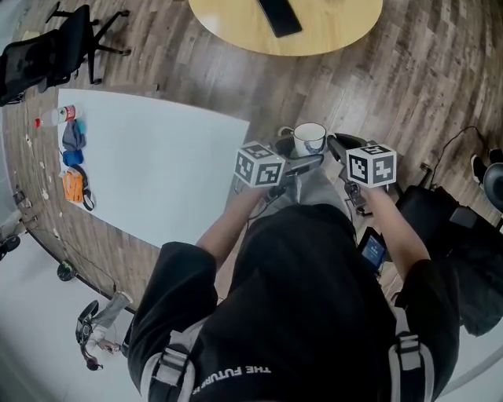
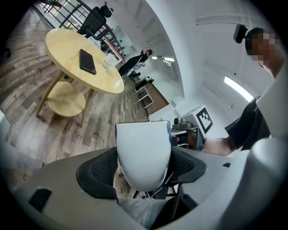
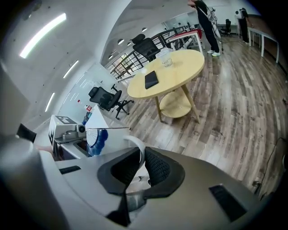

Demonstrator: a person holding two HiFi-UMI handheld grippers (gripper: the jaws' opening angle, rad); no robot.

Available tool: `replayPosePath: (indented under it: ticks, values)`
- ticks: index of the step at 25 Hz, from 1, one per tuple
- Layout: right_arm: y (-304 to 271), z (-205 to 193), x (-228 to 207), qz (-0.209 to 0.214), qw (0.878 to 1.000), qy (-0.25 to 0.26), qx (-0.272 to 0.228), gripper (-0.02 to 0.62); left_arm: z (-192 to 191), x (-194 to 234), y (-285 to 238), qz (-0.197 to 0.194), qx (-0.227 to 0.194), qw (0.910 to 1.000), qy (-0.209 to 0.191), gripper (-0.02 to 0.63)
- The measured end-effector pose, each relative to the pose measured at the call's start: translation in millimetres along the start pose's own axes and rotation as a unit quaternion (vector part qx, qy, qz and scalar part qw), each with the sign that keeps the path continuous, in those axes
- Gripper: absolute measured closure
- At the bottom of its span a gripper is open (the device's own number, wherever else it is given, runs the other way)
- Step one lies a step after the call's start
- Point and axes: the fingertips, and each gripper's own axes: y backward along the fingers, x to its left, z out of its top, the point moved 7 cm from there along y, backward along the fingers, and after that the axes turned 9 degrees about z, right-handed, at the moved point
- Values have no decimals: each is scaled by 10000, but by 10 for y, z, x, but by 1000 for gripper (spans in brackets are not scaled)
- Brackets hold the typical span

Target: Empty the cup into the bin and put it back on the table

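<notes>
Head view: a person in a black top stands on a grey-brown wood-plank floor [image 1: 409, 86], a pair of tongs in each hand; between them hangs the white ceramic cup with a blue pattern [image 1: 309, 138], mouth up, in the air over the floor and just off the near corner of the rectangular white table [image 1: 157, 169]; the left gripper [image 1: 305, 161] reaches it from the left, the right gripper [image 1: 338, 146] from the right; beyond stands a round pale-wood table [image 1: 330, 27] bearing a flat black phone [image 1: 278, 16], with a black office chair [image 1: 55, 47] at far left (small blue and orange oddments lie along the white table's far edge)

Left gripper view: its two black ribbed pads press on either side of the cup's plain white body; white walls and a ceiling strip light fill the room behind

Right gripper view: its jaws stand nearly together, pinching the cup's white loop handle; the plank floor runs on past the round table to a railing and more office chairs
</notes>
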Motion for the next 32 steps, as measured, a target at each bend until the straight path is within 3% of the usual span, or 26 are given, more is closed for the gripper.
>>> replayPosePath:
  ticks: [32]
  values:
    - [-56,104,-223,-135,9997,-216,53,549,137,142,-227,-158,188,9995,214,250]
